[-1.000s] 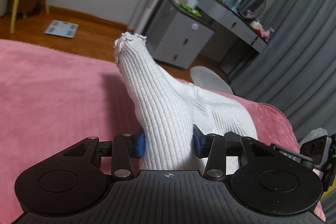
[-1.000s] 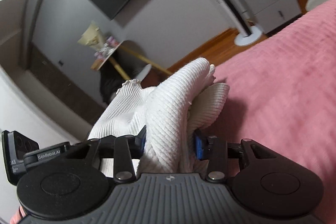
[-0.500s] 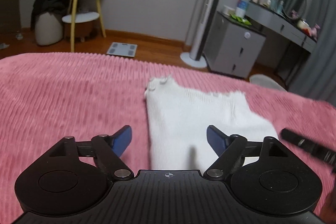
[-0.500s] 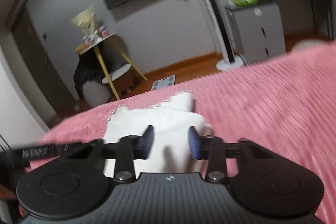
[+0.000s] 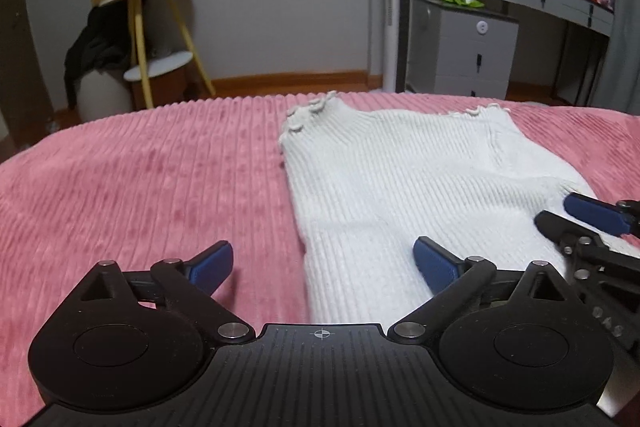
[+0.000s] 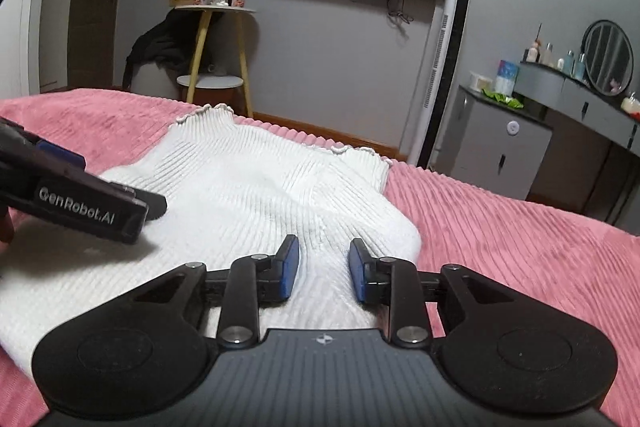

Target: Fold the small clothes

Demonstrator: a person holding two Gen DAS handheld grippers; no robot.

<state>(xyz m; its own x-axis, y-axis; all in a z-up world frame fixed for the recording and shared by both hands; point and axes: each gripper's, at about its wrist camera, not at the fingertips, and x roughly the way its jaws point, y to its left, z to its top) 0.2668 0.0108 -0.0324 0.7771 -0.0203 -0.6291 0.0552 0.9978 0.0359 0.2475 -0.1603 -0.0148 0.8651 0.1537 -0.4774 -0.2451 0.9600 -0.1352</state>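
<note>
Knitwear, a small white ribbed garment, now lies flat on the pink bedspread instead of hanging pinched between both tongs as it did a second ago. The left gripper is opening wide, pads clear. The right gripper is narrowing above the cloth, gripping nothing visibly. The piece looks laid out, ready for a fold.

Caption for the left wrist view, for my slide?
White knit top lying on pink bedspread, left gripper opening above its edge.

white garment's near hem hidden behind left gripper's body.
</note>
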